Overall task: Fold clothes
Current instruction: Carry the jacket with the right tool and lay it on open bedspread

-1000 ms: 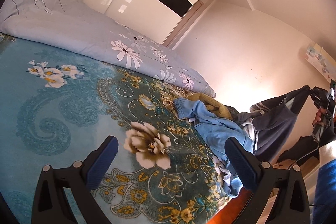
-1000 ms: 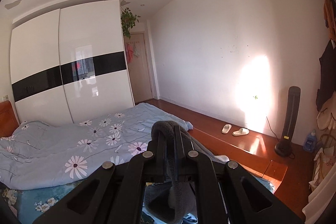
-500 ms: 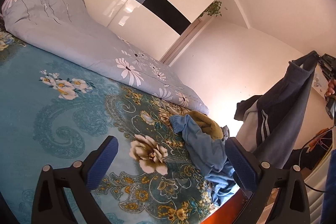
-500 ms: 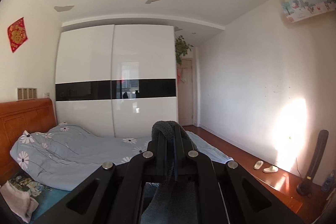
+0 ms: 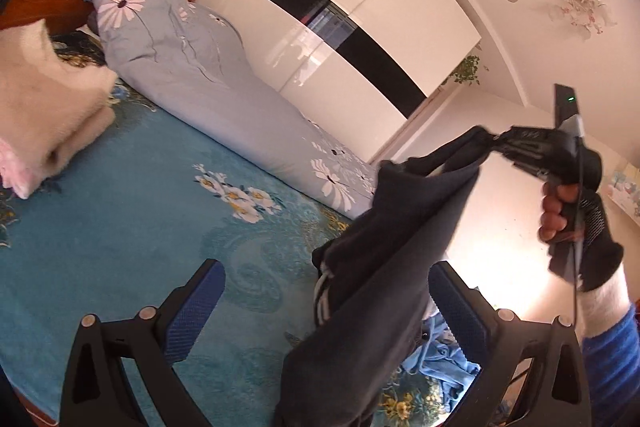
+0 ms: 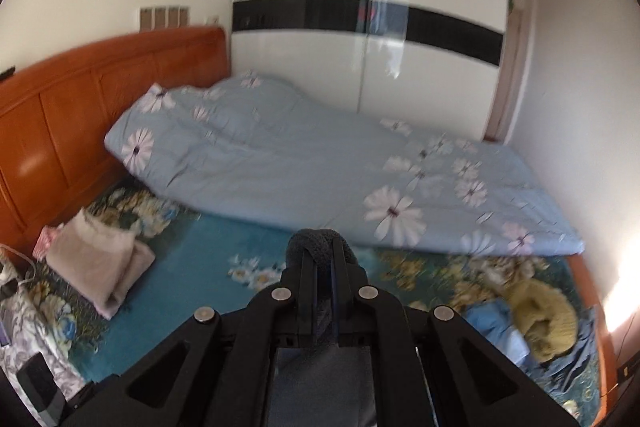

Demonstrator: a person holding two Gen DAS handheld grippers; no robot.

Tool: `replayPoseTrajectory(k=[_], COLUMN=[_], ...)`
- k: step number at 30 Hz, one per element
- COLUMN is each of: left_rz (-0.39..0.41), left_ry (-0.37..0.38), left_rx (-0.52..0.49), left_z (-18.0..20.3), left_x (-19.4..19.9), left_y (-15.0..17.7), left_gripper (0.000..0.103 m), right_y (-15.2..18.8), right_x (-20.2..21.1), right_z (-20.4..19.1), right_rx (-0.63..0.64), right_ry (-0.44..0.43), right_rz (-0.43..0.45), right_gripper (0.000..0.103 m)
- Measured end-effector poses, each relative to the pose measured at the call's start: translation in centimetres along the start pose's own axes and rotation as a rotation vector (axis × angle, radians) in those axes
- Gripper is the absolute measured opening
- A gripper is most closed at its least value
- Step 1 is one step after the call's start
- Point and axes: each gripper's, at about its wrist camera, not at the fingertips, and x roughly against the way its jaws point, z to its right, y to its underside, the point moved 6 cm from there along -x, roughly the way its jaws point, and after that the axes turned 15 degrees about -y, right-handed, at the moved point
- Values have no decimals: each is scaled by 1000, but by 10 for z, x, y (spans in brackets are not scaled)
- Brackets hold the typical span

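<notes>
A dark navy garment (image 5: 384, 267) with white stripes hangs in the air over the bed, pinched at its top edge by my right gripper (image 5: 494, 141). In the right wrist view the right gripper (image 6: 323, 267) is shut on a fold of the dark garment (image 6: 316, 243). My left gripper (image 5: 320, 303) is open and empty, its blue pads (image 5: 196, 303) either side of the hanging garment's lower part. A pile of unfolded clothes, blue (image 6: 494, 327) and yellow (image 6: 540, 315), lies at the bed's right foot corner.
A teal floral bedspread (image 5: 120, 227) covers the bed. A light blue daisy quilt (image 6: 320, 163) lies along the far side. A folded beige item (image 6: 96, 259) rests near the orange headboard (image 6: 80, 99). A white wardrobe (image 6: 368, 27) stands behind.
My right gripper has swung the dark garment left, over the bed and in front of my left gripper. Both cameras have turned towards the headboard.
</notes>
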Motion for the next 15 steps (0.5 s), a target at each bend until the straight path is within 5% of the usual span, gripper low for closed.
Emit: replayPoseTrajectory(k=[7, 10, 12, 15], left_rz=[0, 5, -6, -42], left_ry=[-130, -161, -161, -139], left_rx=[34, 30, 38, 5], left_z=[-48, -56, -57, -38], left_x=[5, 4, -1, -18], left_y=[-8, -8, -6, 2], left_gripper=[103, 103, 103, 103], right_y=[68, 76, 78, 83], right_x=[-127, -129, -119, -94], right_z=[-80, -104, -105, -84], right_rx=[-46, 11, 43, 28], right_ry=[-252, -323, -347, -369], right_rz=[-194, -222, -198, -142], right_gripper=[6, 12, 34, 45])
